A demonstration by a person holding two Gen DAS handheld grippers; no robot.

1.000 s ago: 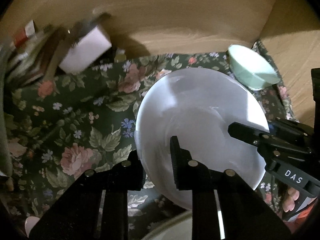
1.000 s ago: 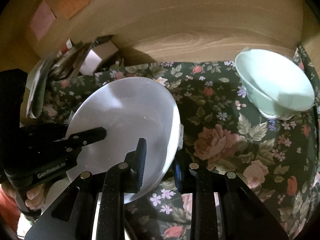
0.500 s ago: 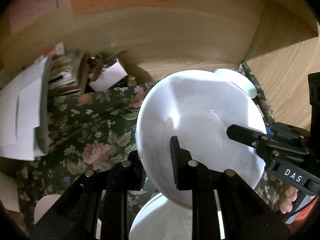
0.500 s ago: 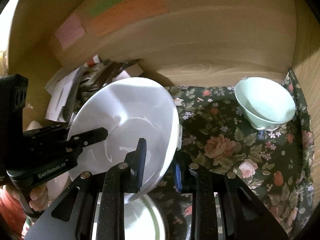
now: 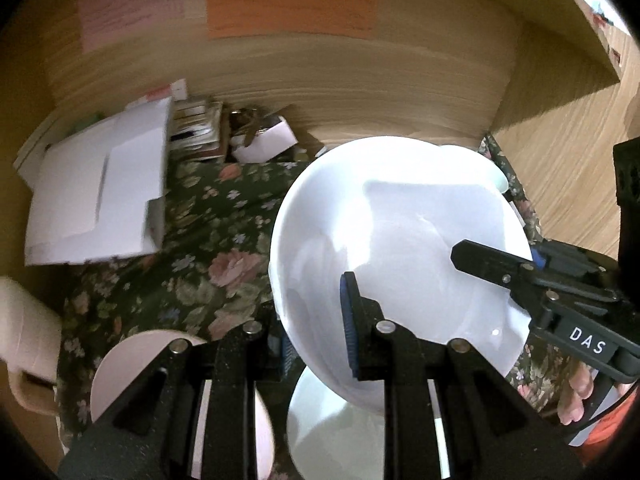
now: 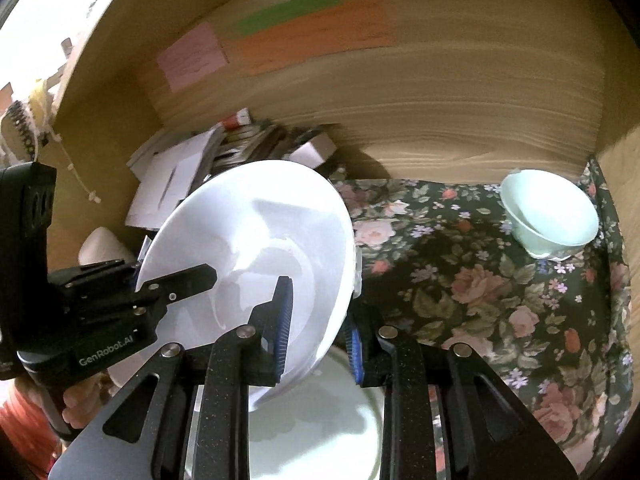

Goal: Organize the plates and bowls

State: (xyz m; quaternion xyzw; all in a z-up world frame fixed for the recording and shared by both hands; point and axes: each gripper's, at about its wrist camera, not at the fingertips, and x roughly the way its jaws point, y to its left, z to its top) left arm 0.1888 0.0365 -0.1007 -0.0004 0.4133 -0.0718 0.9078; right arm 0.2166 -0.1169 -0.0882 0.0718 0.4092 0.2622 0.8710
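Both grippers clamp one white plate [image 6: 256, 256], held tilted mid-frame above the floral cloth [image 6: 480, 300]: the left gripper [image 5: 316, 344] pinches its lower rim, the right gripper [image 6: 318, 328] its right edge. Another white plate [image 6: 320, 432] lies beneath. An empty green bowl [image 6: 550, 216] sits upper right; a pink plate [image 5: 120, 372] lies lower left.

This looks like a home, a lived-in corner with wooden walls [image 6: 440, 100]. A dark tablecloth with roses [image 6: 500, 300] covers the table. At the far left a heap of papers and envelopes [image 5: 100, 196] lies beside small boxes and books. Coloured paper notes [image 5: 288, 12], pink, green and orange, are stuck on the far wall. Household dishes stand on the cloth, such as a pale green bowl [image 6: 548, 216] at the far right.
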